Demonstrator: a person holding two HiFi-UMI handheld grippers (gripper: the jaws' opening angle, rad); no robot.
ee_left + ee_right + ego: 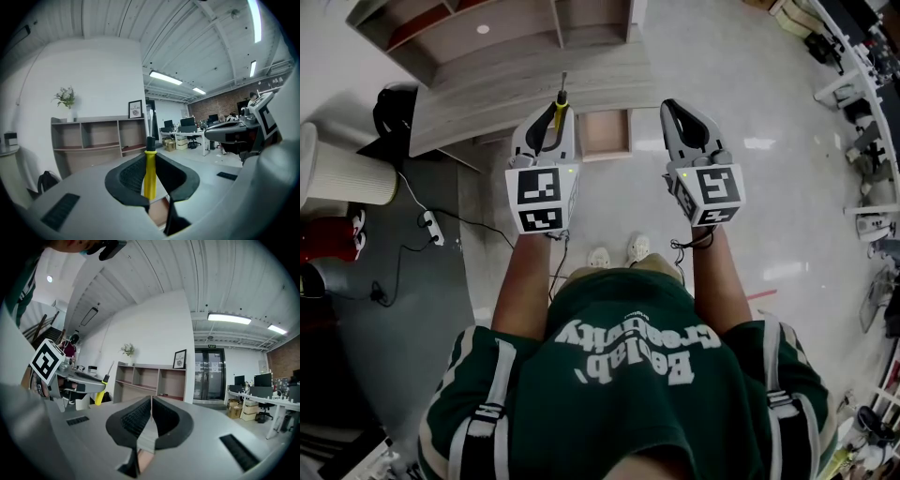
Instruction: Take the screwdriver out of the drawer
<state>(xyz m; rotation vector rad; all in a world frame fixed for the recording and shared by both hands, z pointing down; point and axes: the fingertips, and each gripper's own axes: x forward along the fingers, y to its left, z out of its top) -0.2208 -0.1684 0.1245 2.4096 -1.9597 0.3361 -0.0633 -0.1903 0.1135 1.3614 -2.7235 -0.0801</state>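
**Screwdriver clear of the drawer, pinched in the left gripper**

Green shirt fabric [628, 375] fills the six o'clock edge of the head view. It carries white lettering that is upside down from here (one word looks like "Boolab", the rest I cannot read). Two forearms reach toward twelve o'clock, each ending in a gripper with a marker cube.

The left gripper [551, 112] pinches the screwdriver [559, 105]. In the left gripper view its black ribbed pads press on either side of the yellow handle. The black collar and thin metal shaft stick out past the fingertips toward twelve o'clock. The tool hangs in the air, well apart from any surface.

The right gripper [673, 108] holds nothing. Its pads are pressed together, with only a hairline seam between them in its own view.

Between the two grippers at twelve o'clock, down on the floor, the drawer [606, 133] stands pulled open, showing a pale wooden bottom. It belongs to the low shelf unit [487, 42], which runs from ten to twelve o'clock. On top of that unit stand a vase of flowers [65, 97] and a framed print [135, 108] reading "NATURE".

A white power strip [431, 225] lies on grey floor at nine o'clock. The person's pale shoes [619, 253] show just below the grippers.
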